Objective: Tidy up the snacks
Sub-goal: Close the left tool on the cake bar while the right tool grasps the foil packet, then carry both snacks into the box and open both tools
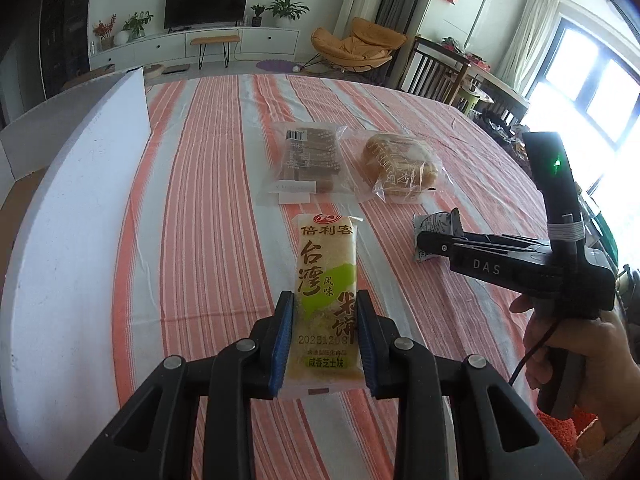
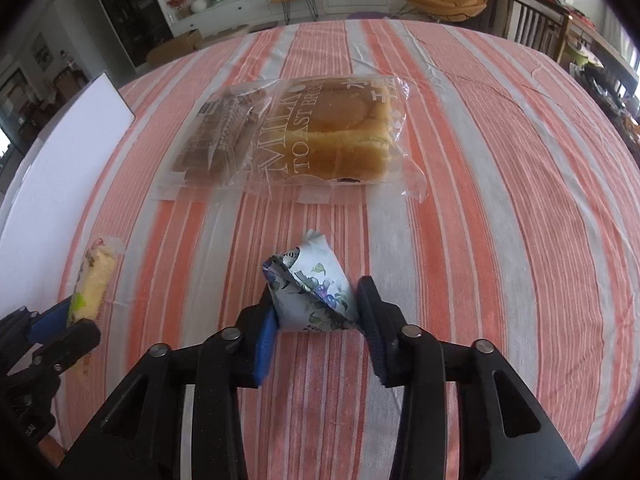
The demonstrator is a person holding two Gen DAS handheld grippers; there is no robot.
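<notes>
striped tablecloth [image 1: 224, 168] covering the table, orange and white bands running away from the cameras; along its left edge a white foam board [image 1: 80, 216], possibly the wall of a box, though its form cannot be told. well beyond both grippers lie two clear-wrapped items side by side: a milk toast bread loaf [image 2: 340, 136] and a pack of brown wafers [image 1: 308, 156], their wrappers touching or overlapping in the right wrist view. left gripper [image 1: 325, 340]: jaws narrowed on a long rice cracker packet [image 1: 326, 284], blue pads pressing its two long sides near the lower end, the packet pointing away from the camera. right gripper [image 2: 318, 320], held in a person's hand [image 1: 576, 356]: jaws drawn in on a small floral-printed packet [image 2: 310, 288], which is creased and pinched between the pads. whether either packet is clear of the cloth cannot be told. step in hand, by judgement: both small snacks are gripped at once, at the start of a carry. the next move calls for a steady lift and transport toward wherever the snacks are gathered, perhaps by the white board, keeping the long packet from swinging and the crumpled one from slipping.
</notes>
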